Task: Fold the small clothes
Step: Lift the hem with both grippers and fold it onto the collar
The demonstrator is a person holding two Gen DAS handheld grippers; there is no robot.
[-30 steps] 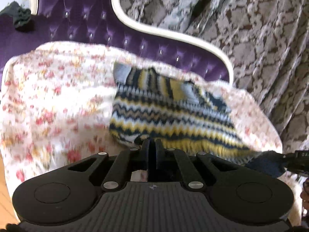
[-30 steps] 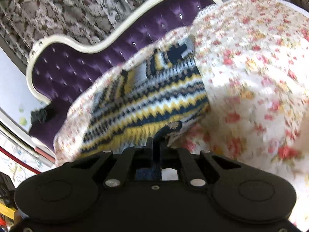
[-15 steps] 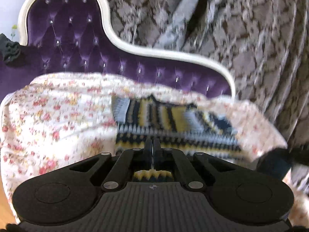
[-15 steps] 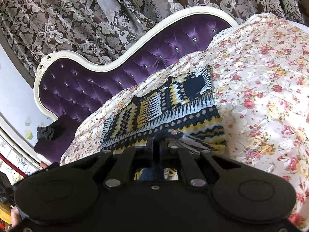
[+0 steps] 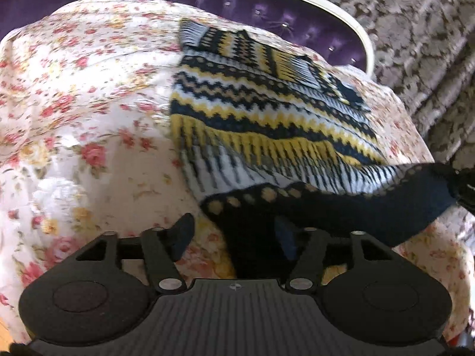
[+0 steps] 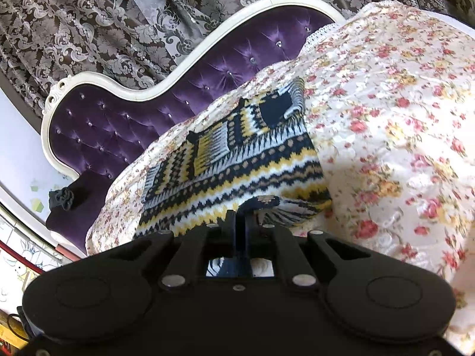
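Observation:
A small knitted sweater [image 5: 267, 101] in navy, yellow and white zigzag bands lies on a floral bedspread [image 5: 74, 95]. Its dark hem [image 5: 341, 207] hangs lifted at the near edge. My left gripper [image 5: 234, 231] is open, its jaws wide apart, and the hem drapes across its right finger. In the right wrist view the sweater [image 6: 237, 160] lies ahead and my right gripper [image 6: 241, 218] is shut on the hem's near corner. The right gripper also shows at the right edge of the left wrist view [image 5: 463, 184], holding the hem up.
A purple tufted headboard with a white frame [image 6: 124, 118] stands behind the bedspread. Patterned brown curtains [image 6: 118, 14] hang behind it. A small dark object [image 6: 61, 198] sits at the headboard's left end.
My left gripper has opened and let go of the hem. The view has dropped closer to the bed. My right gripper stays shut on the hem and the sweater's near edge now hangs between them.

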